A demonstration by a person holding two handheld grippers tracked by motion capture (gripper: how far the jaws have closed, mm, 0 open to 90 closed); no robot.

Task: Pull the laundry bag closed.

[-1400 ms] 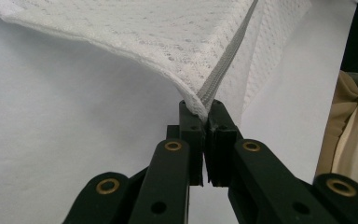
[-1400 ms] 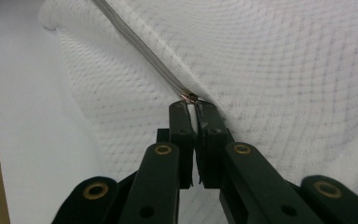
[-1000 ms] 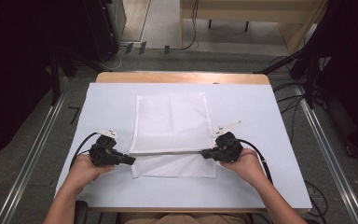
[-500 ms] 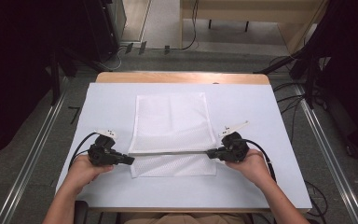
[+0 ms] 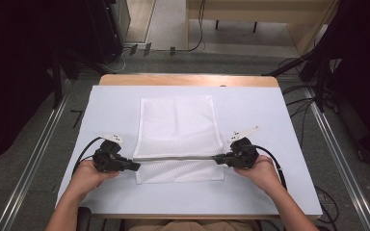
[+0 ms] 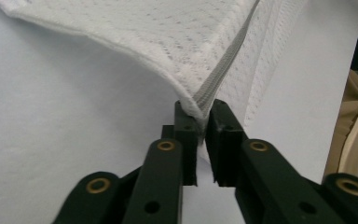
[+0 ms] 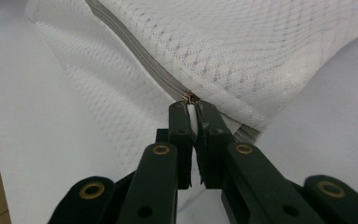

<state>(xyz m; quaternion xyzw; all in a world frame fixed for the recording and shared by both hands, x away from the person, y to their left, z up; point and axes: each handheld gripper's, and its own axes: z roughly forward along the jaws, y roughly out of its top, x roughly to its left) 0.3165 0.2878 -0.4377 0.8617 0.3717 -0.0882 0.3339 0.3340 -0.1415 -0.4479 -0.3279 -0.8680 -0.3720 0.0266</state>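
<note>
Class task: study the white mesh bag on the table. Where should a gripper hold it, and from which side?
Grip the mesh bag at the ends of its grey zip band, coming in level from either side. The band is a firm ridge; the left gripper and right gripper pinch it there.

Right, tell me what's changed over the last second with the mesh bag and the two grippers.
Both grippers, left gripper and right gripper, have spread slightly apart, drawing the grey zipper edge taut and a little farther up the table. Each stays clamped on its end of that edge. The mesh bag otherwise lies flat on the white table cover as before.
</note>
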